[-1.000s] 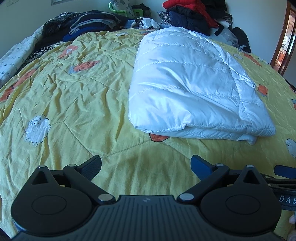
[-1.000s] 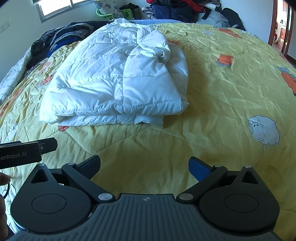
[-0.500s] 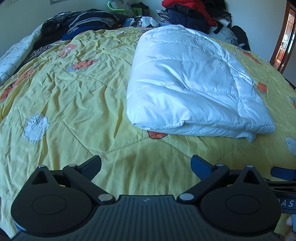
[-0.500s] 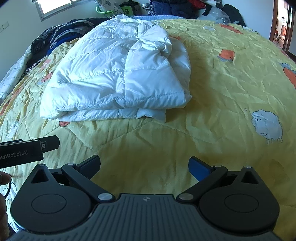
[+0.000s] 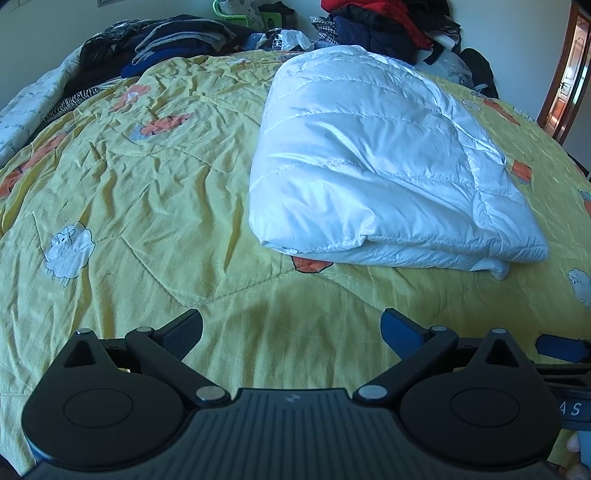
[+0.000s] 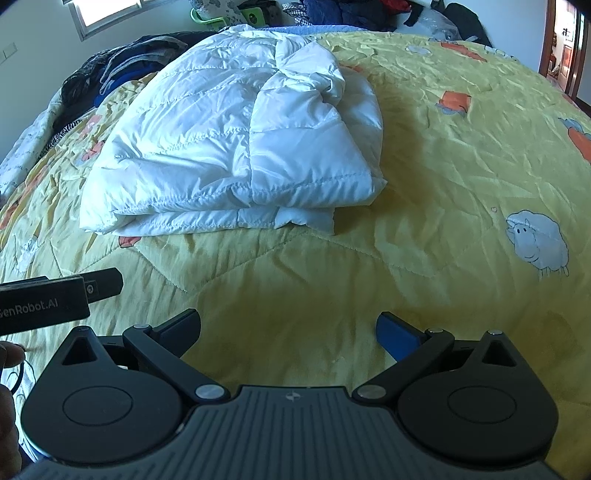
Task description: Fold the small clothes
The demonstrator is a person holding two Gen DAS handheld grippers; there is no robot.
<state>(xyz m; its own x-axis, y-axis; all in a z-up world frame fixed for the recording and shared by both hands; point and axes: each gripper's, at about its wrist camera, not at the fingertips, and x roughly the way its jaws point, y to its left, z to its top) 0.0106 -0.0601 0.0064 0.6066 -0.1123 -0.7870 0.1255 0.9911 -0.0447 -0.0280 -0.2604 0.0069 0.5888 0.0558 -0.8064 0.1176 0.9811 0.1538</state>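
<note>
A white quilted puffer jacket (image 5: 373,162) lies folded into a thick rectangle on the yellow bedspread (image 5: 147,192). In the right wrist view the same jacket (image 6: 236,147) shows its folded edges toward me. My left gripper (image 5: 291,330) is open, nothing between its fingers, hovering over bare bedspread short of the jacket's near edge. My right gripper (image 6: 288,330) is open too and empty, also a little short of the jacket. The left gripper's body (image 6: 55,295) shows at the left edge of the right wrist view.
Piles of dark and red clothes (image 5: 384,26) and folded garments (image 5: 173,48) sit along the far side of the bed. A doorway (image 6: 565,44) stands at the right. The yellow bedspread (image 6: 461,177) with sheep prints lies bare right of the jacket.
Both grippers have drifted slightly closer to the jacket and stayed open. The jacket has not moved.
</note>
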